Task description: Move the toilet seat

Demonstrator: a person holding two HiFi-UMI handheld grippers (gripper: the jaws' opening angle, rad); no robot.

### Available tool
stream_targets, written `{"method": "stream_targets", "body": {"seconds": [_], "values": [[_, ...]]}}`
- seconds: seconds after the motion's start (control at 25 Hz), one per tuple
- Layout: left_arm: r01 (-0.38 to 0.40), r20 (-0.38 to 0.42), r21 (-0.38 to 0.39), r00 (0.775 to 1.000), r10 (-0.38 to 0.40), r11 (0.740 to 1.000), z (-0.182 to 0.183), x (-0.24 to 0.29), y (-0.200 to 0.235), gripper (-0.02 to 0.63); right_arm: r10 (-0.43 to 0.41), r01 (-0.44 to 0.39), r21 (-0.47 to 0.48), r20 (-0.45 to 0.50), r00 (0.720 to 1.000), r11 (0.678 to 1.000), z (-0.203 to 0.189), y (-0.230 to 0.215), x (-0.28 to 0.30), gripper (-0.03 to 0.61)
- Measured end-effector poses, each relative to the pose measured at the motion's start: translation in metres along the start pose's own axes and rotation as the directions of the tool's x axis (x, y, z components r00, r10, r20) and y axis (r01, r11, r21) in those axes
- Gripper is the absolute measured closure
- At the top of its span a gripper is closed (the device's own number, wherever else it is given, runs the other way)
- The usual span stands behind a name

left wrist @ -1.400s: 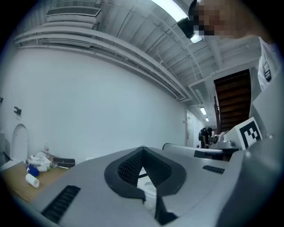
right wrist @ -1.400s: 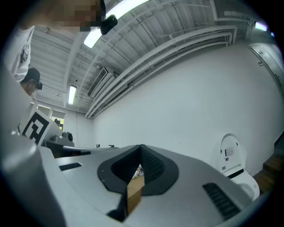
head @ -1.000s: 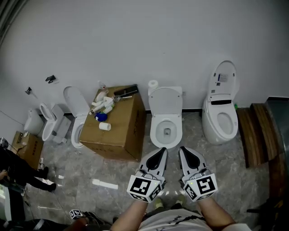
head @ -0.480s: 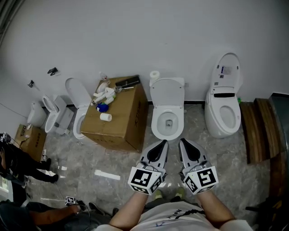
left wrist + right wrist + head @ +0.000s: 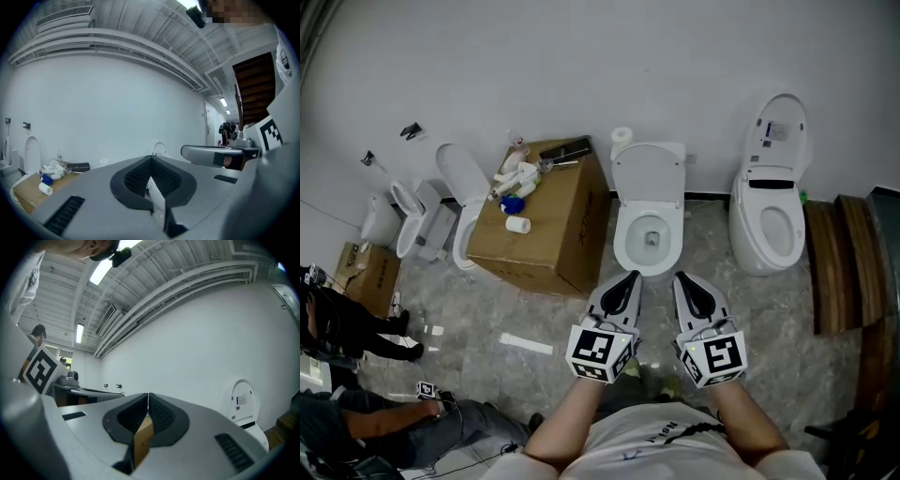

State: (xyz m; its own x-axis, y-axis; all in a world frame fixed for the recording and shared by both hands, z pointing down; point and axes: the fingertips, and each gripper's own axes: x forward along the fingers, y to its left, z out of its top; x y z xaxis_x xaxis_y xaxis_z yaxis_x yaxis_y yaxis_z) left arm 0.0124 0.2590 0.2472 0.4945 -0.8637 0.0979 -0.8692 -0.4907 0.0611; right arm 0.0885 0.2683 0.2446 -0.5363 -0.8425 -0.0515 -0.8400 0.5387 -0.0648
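Grey stone floor (image 5: 534,309); toilet (image 5: 649,225) at 12 o'clock. Left gripper (image 5: 629,279), right gripper (image 5: 684,280): fingers shut, empty. Open both before reaching seat (image 5: 625,246) edge.

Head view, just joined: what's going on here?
A person stands facing a row of toilets along a white wall, a gripper in each hand. The left tongs and the right tongs are both shut and empty, held side by side and pointing at the middle toilet, whose lid is raised. Neither touches it. A cardboard box with small clutter on top sits on the floor just left of that toilet.
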Motion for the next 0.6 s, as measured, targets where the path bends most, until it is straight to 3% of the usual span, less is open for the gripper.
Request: {"method": "stream_targets", "body": {"seconds": [0.28, 0.6], "values": [[0.021, -0.09, 0.035, 0.996, -0.018, 0.999, -0.046, 0.033, 0.019, 0.606, 0.006, -0.011, -0.056, -0.101, 0.995, 0.998, -0.049, -0.015, 0.034, 0.561], [0.1, -0.175, 0.059, 0.981, -0.088, 0.993, -0.107, 0.095, 0.082, 0.606, 0.007, -0.028, -0.083, -0.241, 0.97, 0.996, -0.121, -0.036, 0.112, 0.561]]}}
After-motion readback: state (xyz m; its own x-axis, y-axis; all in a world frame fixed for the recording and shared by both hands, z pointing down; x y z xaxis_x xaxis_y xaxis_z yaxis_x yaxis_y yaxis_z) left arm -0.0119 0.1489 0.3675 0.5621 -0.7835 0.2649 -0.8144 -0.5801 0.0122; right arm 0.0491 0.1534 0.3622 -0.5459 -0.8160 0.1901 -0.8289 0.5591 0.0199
